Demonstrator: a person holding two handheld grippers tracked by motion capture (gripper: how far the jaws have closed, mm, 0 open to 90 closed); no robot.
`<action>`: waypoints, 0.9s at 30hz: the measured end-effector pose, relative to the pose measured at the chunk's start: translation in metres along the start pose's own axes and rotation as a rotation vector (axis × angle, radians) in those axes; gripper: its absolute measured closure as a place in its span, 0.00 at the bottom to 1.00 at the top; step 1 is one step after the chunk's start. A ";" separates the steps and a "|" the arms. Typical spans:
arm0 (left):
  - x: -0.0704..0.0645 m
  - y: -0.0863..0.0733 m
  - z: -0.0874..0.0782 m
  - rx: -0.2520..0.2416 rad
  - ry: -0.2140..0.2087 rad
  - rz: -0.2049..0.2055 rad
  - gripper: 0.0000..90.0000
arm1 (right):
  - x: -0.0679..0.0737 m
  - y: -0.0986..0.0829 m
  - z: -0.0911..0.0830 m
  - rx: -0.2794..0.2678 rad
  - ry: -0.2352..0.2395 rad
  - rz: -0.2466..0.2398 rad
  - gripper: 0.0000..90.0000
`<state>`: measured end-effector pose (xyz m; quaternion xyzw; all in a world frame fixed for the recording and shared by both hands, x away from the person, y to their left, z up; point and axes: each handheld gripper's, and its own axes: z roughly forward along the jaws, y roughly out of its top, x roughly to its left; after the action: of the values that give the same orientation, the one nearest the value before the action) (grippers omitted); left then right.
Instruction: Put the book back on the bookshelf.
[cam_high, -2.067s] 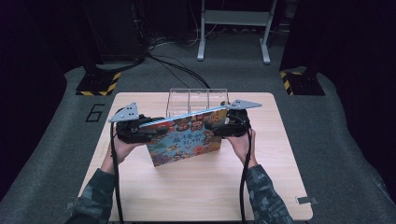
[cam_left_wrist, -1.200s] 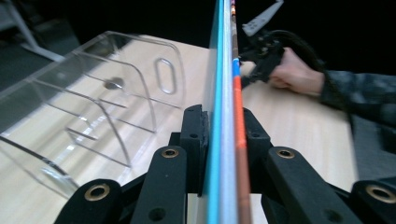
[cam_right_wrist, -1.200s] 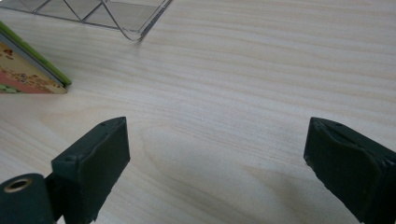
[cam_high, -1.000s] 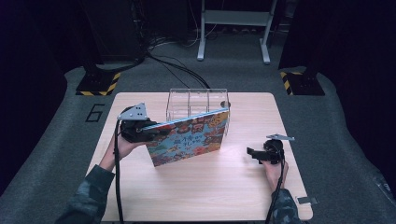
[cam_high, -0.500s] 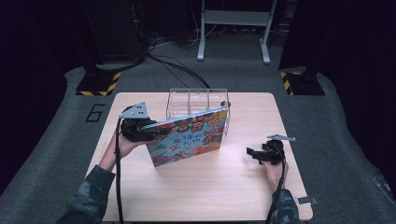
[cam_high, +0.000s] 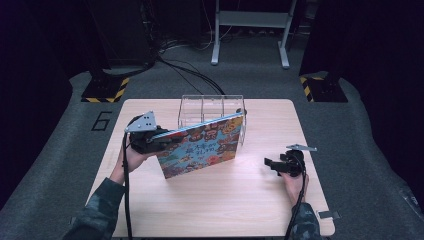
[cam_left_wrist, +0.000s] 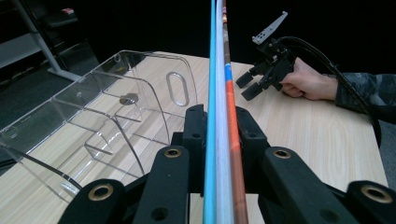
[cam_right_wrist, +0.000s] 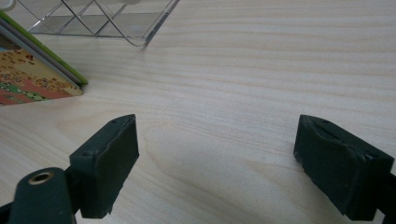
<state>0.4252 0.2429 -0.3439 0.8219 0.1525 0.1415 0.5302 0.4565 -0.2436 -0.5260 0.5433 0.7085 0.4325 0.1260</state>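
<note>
A thin picture book (cam_high: 202, 145) with a busy, colourful cover stands upright on its edge on the wooden table (cam_high: 250, 205), just in front of a clear plastic rack (cam_high: 210, 107). My left gripper (cam_high: 152, 140) is shut on the book's left edge. In the left gripper view the book (cam_left_wrist: 222, 84) runs edge-on between the jaws, with the clear rack (cam_left_wrist: 107, 107) to its left. My right gripper (cam_high: 272, 164) rests low at the table's right, open and holding nothing. The right gripper view has its jaws wide apart over bare wood, with the book's corner (cam_right_wrist: 32, 79) at far left.
The clear rack has several slots split by dividers and stands at the table's back middle. Cables (cam_high: 190, 70) and a metal stand (cam_high: 250, 30) lie on the dark floor behind. Black-and-yellow striped feet (cam_high: 105, 92) flank the table's far corners.
About two seconds ago both grippers held the book. The right gripper let go and moved to the table's right. Over the last second almost nothing has moved.
</note>
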 end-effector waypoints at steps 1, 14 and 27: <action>-0.001 0.000 0.000 -0.002 0.010 -0.008 0.87 | 0.000 0.000 0.000 0.000 0.001 0.001 0.15; -0.004 0.005 -0.008 0.006 0.060 -0.042 0.89 | 0.000 0.000 0.000 -0.002 0.004 0.008 0.15; -0.006 0.016 -0.028 -0.033 0.090 -0.092 0.89 | 0.001 0.000 0.001 -0.004 -0.039 -0.004 0.14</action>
<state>0.4104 0.2574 -0.3183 0.7981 0.2113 0.1563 0.5422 0.4570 -0.2425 -0.5261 0.5500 0.7060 0.4231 0.1416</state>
